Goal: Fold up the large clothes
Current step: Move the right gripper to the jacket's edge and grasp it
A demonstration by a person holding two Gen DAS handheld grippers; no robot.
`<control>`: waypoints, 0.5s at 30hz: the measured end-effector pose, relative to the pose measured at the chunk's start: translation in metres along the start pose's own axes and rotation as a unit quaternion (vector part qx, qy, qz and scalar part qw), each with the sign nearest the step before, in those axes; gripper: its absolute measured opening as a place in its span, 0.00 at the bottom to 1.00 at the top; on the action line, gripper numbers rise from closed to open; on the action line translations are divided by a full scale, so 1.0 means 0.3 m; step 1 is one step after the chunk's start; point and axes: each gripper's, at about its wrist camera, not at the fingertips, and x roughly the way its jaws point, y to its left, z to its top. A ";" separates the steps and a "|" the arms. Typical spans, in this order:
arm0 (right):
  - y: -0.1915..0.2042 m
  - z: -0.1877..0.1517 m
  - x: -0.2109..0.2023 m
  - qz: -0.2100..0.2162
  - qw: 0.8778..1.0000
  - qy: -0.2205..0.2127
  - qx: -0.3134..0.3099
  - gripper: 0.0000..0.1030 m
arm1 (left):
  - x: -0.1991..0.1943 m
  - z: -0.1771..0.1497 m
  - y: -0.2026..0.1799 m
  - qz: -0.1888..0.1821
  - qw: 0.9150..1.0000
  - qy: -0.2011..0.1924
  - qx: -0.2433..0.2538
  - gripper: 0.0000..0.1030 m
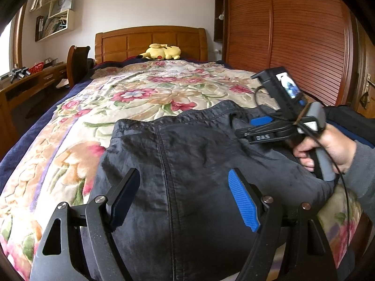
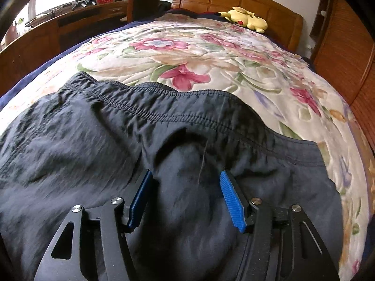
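Note:
A large black garment [image 1: 192, 154] with an elastic waistband [image 2: 164, 114] lies crumpled on the floral bedspread [image 1: 140, 93]. My left gripper [image 1: 184, 178] hovers open over its near part beside a long seam, with nothing pinched between the pads. My right gripper [image 2: 186, 178] is low on the cloth just short of the waistband, its jaws apart. A soft bulge of black fabric rises between its blue pads [image 2: 232, 199], and I see no firm pinch. In the left wrist view the right gripper [image 1: 243, 127] rests on the garment's right side, held by a hand [image 1: 328, 149].
A yellow plush toy [image 1: 161, 52] lies by the wooden headboard [image 1: 150, 39]. A wooden slatted wardrobe [image 1: 293, 35] stands right of the bed. A desk [image 2: 46, 30] and a chair [image 2: 143, 0] stand on the left. The bedspread stretches bare beyond the garment.

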 end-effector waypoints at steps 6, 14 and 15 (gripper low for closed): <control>0.004 -0.101 -0.221 0.021 0.999 -0.037 -0.006 0.60 | -0.018 0.003 -0.008 -0.008 1.000 -0.009 0.000 0.76; -0.048 -0.309 -0.431 0.010 0.999 -0.042 0.016 0.60 | -0.036 -0.003 -0.067 -0.028 0.999 -0.014 0.010 0.76; -0.061 -0.336 -0.447 0.005 0.999 -0.040 0.021 0.60 | -0.037 -0.005 -0.078 -0.031 0.999 -0.015 0.012 0.76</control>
